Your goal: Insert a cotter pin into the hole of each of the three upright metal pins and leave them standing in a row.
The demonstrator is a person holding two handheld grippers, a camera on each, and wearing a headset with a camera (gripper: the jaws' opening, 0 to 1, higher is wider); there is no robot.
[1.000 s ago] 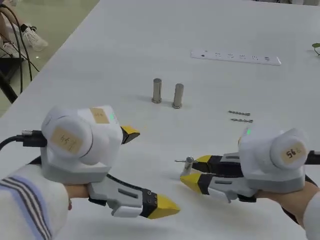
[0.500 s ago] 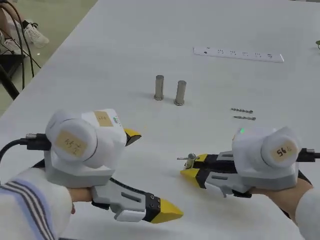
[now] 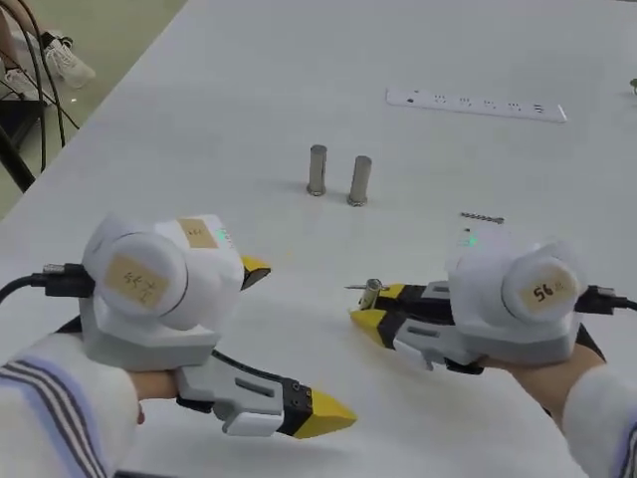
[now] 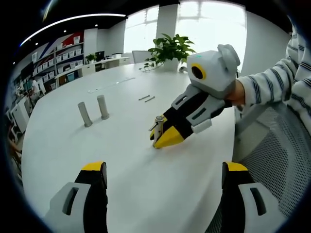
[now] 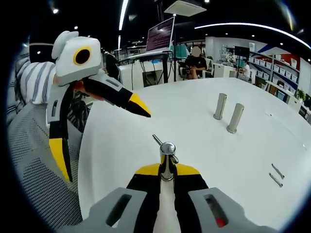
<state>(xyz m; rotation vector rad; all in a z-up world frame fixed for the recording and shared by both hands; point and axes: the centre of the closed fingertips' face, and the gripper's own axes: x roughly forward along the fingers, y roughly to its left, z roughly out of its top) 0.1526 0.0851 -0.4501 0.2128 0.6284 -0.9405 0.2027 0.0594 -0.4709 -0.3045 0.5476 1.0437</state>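
head view. surface [image 3: 249, 90]: one, white. left hand-held gripper [image 3: 289, 339]: toward the near edge, left side; jaws spread wide with nothing between them, probably kept free to help with the next pin. right hand-held gripper [image 3: 376, 307]: toward the near edge, right side; clenched on the held metal pin [image 3: 371, 292], kept low at the surface, probably for setting down. whether its base touches cannot be told. upright metal pins: two, [image 3: 318, 169] and [image 3: 359, 180], side by side mid-surface, well in from the left edge, so a row is begun. loose cotter pin [image 3: 482, 217]: one seen, lying flat beyond the right hand-held gripper. power strip [image 3: 476, 105]: one, toward the far edge.

left gripper view. own jaws wide apart and empty. loose cotter pins: two, lying together beyond the right hand-held gripper, to the right of the standing pair.

right gripper view. held metal pin upright between the closed jaws; a thin rod [image 5: 156, 140] crosses its head, judged a cotter pin already fitted.

tally. metal pins: three (two standing, one held). cotter pins: three (one fitted, two loose). judged one of three done.
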